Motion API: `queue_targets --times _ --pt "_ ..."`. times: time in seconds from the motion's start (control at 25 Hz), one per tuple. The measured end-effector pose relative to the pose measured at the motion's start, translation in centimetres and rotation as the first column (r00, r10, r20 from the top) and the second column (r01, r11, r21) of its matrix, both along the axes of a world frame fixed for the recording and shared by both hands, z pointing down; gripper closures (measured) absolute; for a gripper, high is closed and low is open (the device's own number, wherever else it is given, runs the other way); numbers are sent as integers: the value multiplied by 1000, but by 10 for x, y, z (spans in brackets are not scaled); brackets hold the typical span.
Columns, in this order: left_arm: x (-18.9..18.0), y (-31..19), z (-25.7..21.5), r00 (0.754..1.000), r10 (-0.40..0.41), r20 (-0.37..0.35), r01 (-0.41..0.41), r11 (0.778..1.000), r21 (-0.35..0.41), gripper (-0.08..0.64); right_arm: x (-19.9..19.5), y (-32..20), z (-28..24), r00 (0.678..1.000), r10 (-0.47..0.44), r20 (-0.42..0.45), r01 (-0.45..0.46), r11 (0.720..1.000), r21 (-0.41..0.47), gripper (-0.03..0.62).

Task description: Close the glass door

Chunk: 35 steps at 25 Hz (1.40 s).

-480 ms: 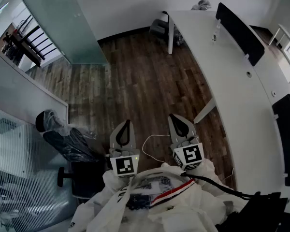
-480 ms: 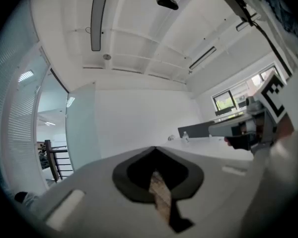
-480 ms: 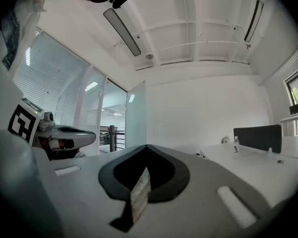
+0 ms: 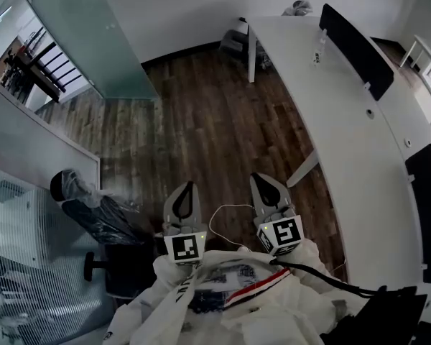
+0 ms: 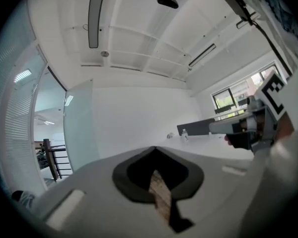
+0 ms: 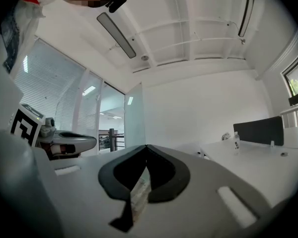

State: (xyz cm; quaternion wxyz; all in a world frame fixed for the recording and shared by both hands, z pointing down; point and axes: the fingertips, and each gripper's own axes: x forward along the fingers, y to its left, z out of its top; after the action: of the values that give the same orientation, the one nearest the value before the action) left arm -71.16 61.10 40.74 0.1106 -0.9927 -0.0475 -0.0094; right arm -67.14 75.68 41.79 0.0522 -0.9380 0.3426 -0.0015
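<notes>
The glass door (image 4: 86, 34) was seen at the far left edge of the wooden floor (image 4: 201, 121), well apart from both tools, and seemed to be open. The left gripper (image 4: 187, 191) and the right gripper (image 4: 266, 187) were held level, each pinched tight with nothing inside. The door was judged big, heavy, hard, slippery and breakable. No handle could be made out, so a gentle push on its free edge was thought best.

Pale green, perhaps frosted glass door (image 4: 86, 34); dark wood-grain floor (image 4: 201, 121).

Glass door (image 4: 86, 34) at far left, desk (image 4: 345, 128) right, chair (image 4: 104, 218) between, nearer
</notes>
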Motion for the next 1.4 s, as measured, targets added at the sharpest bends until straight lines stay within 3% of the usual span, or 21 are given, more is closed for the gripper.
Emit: queue_targets --times 0.24,0.6,1.04,1.4 --pt "23 -5 12 1000 -13 25 13 1000 11 557 25 -3 21 999 -10 48 11 1000 -17 586" --pt "104 -49 59 1000 23 14 -23 1000 0 557 98 -48 75 997 10 78 -5 998 -65 586" --pt "307 -163 45 997 74 22 -74 997 13 557 298 -174 54 997 10 79 -3 996 -93 586" --pt "405 -211 57 996 69 54 -69 998 10 557 396 -223 70 993 1 119 8 997 -76 586"
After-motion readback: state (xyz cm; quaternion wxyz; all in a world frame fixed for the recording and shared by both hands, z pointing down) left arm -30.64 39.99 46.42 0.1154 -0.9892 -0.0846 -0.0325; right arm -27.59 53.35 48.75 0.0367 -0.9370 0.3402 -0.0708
